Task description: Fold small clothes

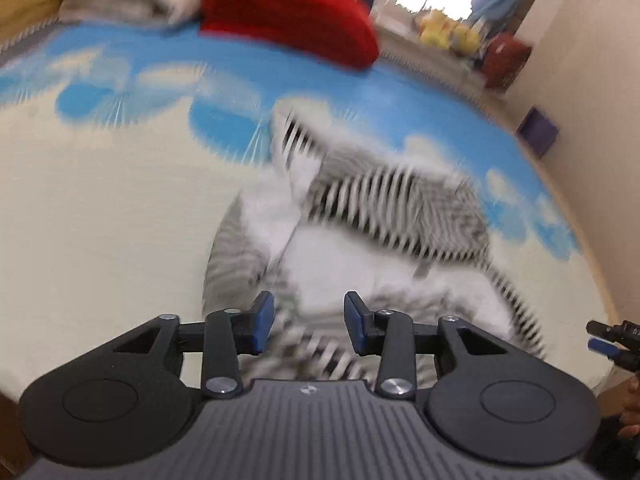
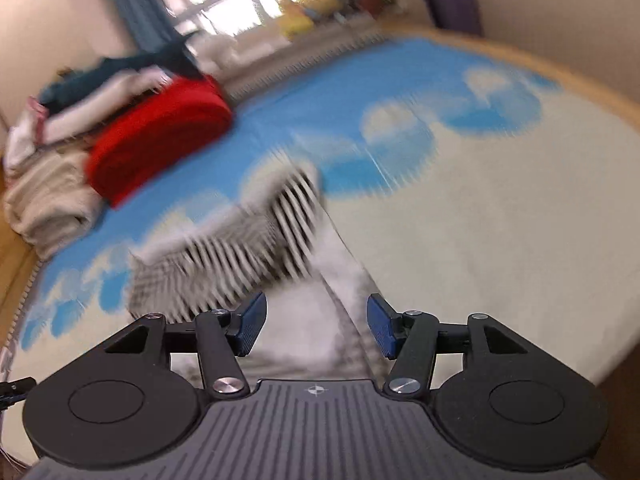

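A small black-and-white striped garment (image 1: 384,216) lies on the bed, one striped part folded over its white side; both views are blurred. My left gripper (image 1: 309,320) hangs above its near edge, jaws apart, nothing between the blue pads (image 1: 264,320). The same striped garment (image 2: 248,256) shows in the right wrist view, and my right gripper (image 2: 316,324) stands open above its white part with nothing between the fingers. The right gripper's tips (image 1: 608,340) peek in at the right edge of the left wrist view.
The bed sheet (image 1: 100,208) is cream with blue cloud shapes. A red folded cloth (image 1: 292,16) and a pile of pale clothes (image 2: 52,184) sit at the bed's far end. A beige wall (image 1: 592,80) runs along the bed's right side, with a purple box (image 1: 538,132) against it.
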The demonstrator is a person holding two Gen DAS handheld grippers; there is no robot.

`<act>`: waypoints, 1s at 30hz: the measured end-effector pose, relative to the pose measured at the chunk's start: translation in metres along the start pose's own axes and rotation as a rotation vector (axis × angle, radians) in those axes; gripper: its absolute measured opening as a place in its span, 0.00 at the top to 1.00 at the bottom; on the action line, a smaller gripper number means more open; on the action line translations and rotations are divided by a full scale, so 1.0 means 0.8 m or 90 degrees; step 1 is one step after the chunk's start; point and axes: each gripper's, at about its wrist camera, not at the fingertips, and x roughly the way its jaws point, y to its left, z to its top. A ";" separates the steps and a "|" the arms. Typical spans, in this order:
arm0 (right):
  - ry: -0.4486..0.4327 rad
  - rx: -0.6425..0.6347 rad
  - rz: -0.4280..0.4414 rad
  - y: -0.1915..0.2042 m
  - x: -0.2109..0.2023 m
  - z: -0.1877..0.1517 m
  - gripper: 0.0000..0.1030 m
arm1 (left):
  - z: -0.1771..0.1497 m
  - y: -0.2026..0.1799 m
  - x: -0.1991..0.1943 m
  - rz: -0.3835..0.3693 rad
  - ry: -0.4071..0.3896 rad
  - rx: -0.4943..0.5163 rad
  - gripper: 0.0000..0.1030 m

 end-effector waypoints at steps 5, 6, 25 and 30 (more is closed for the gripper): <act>0.131 0.070 -0.067 -0.042 0.049 -0.038 0.44 | -0.007 0.012 0.022 0.014 0.020 -0.059 0.56; 0.130 0.075 -0.081 -0.044 0.053 -0.039 0.45 | -0.005 0.016 0.027 0.005 0.026 -0.076 0.49; 0.222 0.055 -0.129 -0.031 0.119 -0.071 0.43 | -0.018 0.013 0.133 0.156 0.162 -0.172 0.24; 0.213 0.052 -0.149 -0.034 0.119 -0.072 0.43 | -0.026 0.018 0.128 0.143 0.170 -0.152 0.69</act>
